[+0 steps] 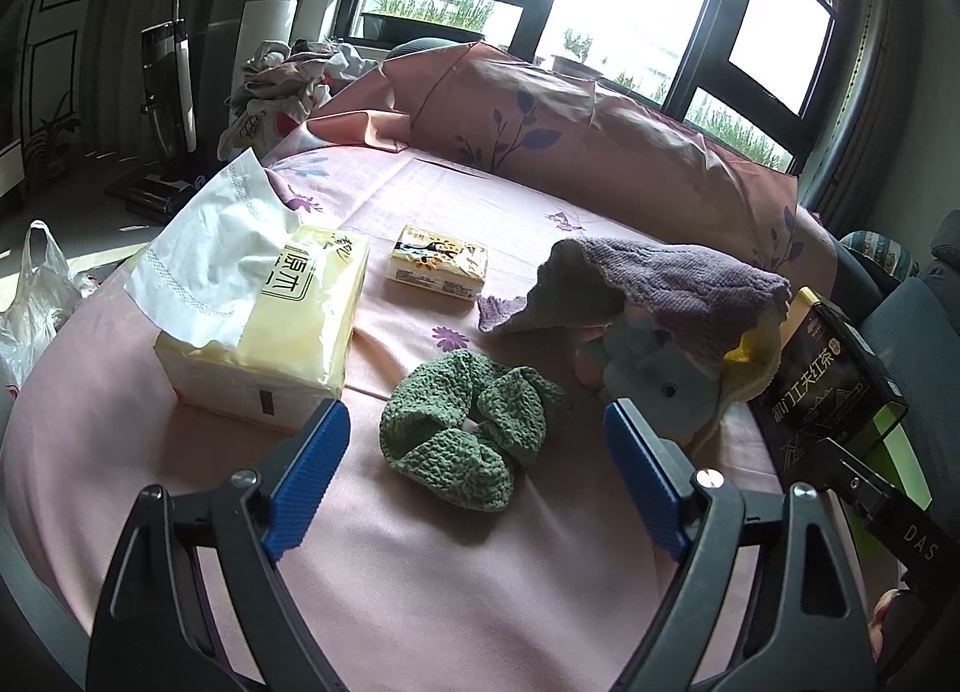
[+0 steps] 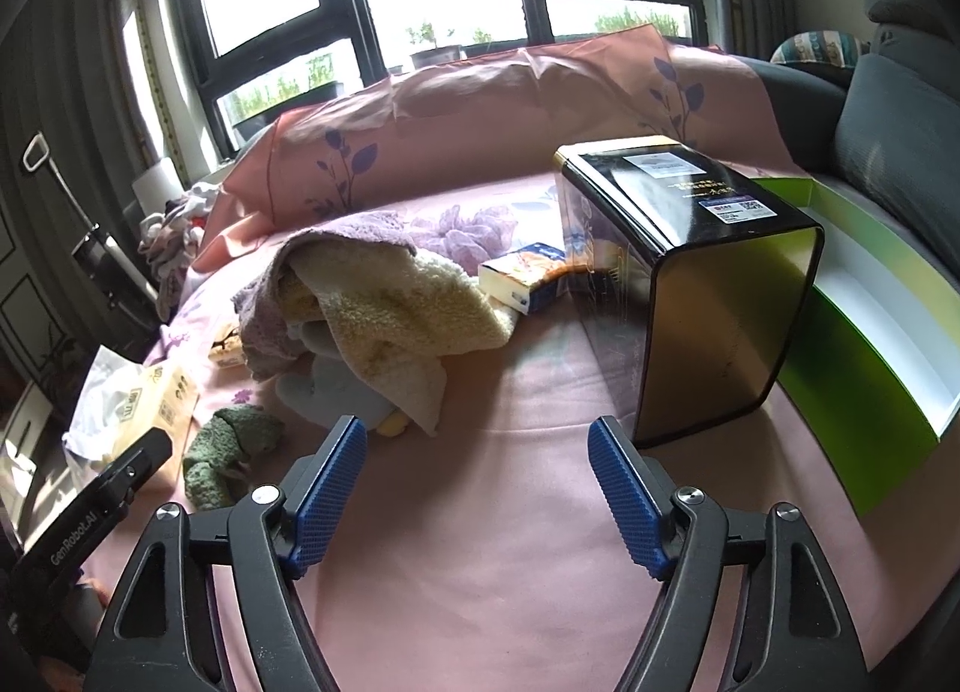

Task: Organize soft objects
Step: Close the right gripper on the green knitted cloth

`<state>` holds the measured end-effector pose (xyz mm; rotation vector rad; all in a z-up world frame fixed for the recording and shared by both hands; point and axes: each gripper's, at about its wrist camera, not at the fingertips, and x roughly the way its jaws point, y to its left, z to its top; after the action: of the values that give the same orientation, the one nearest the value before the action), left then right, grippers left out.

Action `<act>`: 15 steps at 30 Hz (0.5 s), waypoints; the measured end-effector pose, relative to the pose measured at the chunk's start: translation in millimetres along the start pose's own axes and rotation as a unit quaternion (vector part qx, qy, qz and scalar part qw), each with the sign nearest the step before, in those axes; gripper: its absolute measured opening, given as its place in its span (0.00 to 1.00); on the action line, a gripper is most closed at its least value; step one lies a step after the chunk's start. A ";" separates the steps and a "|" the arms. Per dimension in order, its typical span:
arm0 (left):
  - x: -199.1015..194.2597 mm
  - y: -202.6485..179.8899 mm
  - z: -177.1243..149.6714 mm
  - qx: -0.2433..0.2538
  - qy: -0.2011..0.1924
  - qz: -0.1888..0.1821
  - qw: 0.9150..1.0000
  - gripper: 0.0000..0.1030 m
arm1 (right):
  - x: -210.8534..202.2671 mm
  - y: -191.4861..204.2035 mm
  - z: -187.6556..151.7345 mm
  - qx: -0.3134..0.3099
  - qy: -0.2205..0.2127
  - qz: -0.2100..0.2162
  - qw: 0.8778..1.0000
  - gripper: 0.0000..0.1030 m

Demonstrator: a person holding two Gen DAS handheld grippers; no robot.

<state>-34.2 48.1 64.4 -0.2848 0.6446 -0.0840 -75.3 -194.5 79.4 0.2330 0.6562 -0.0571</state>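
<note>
A green knitted scrunchie (image 1: 474, 440) lies on the pink bedsheet (image 1: 420, 572), just ahead of my left gripper (image 1: 477, 452), which is open with nothing touching its blue pads. To its right a purple cloth (image 1: 660, 284) drapes over a pale blue plush toy (image 1: 654, 380) and a yellow towel (image 1: 759, 362). In the right wrist view that heap shows as the yellow towel (image 2: 390, 308) under the purple cloth (image 2: 354, 230), with the plush toy (image 2: 336, 392) at its foot. My right gripper (image 2: 477, 452) stands open over bare sheet in front of the heap. The scrunchie (image 2: 231, 452) lies to its left.
A big tissue pack (image 1: 264, 332) with a sheet pulled out and a small tissue packet (image 1: 438, 266) sit at the left. A black tea tin (image 2: 690, 272) lies on its side beside a green open box (image 2: 870, 332). Pink pillows (image 1: 570, 134) line the back. A plastic bag (image 1: 36, 296) hangs off the left edge.
</note>
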 end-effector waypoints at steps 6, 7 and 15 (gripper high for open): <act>10.5 14.3 3.1 -0.036 0.030 -0.007 0.999 0.68 | -12.6 16.1 14.0 0.017 0.018 0.088 0.996 0.74; 11.9 16.2 3.6 -0.041 0.033 -0.009 0.999 0.67 | -13.1 22.1 19.2 0.017 0.028 0.113 0.993 0.74; 25.5 25.9 1.4 -0.060 0.078 -0.007 0.995 0.62 | 26.1 99.2 50.7 -0.027 0.135 0.212 0.968 0.74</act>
<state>-13.3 69.1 43.3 -0.4011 0.8046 -0.0809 -11.8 -109.2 121.8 0.3280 0.8654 0.4088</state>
